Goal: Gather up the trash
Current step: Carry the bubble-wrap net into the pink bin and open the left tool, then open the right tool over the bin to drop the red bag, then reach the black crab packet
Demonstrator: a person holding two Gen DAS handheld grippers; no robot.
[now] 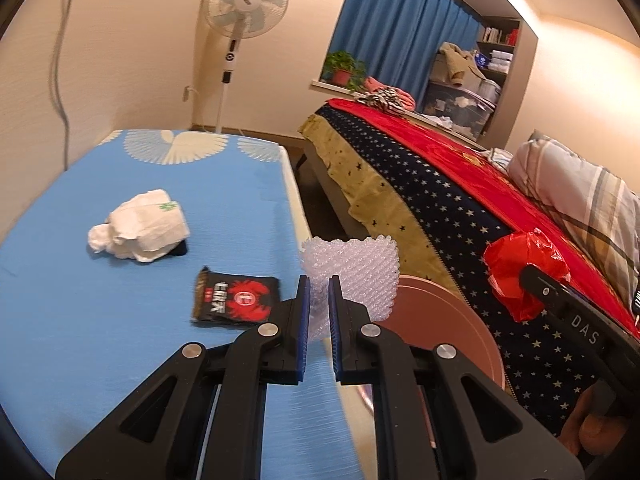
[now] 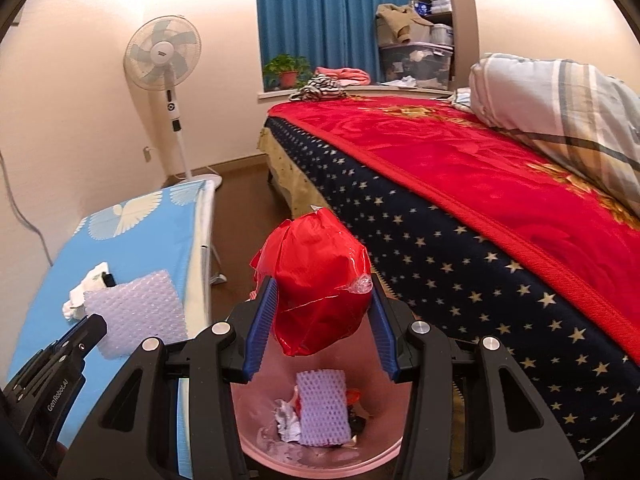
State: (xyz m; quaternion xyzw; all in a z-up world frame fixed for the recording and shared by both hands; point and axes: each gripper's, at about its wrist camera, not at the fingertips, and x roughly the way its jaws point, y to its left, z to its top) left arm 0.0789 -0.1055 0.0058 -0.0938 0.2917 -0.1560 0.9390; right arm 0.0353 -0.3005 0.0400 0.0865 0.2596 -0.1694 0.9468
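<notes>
The right gripper (image 2: pixel 320 312) pinches a red plastic bag (image 2: pixel 318 280) at frame centre, straight above the pink bin (image 2: pixel 320 452). The left gripper (image 1: pixel 319 320), nearly closed, grips bubble wrap (image 1: pixel 352 276) beside the table (image 1: pixel 80 320).

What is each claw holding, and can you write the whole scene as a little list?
left claw: shut on bubble wrap, held at the table's edge
right claw: holding red plastic bag over the bin
pink trash bin: on the floor between table and bed; holds a purple foam sheet and crumpled scraps
blue table: crumpled white tissue and black snack wrapper lying on it
</notes>
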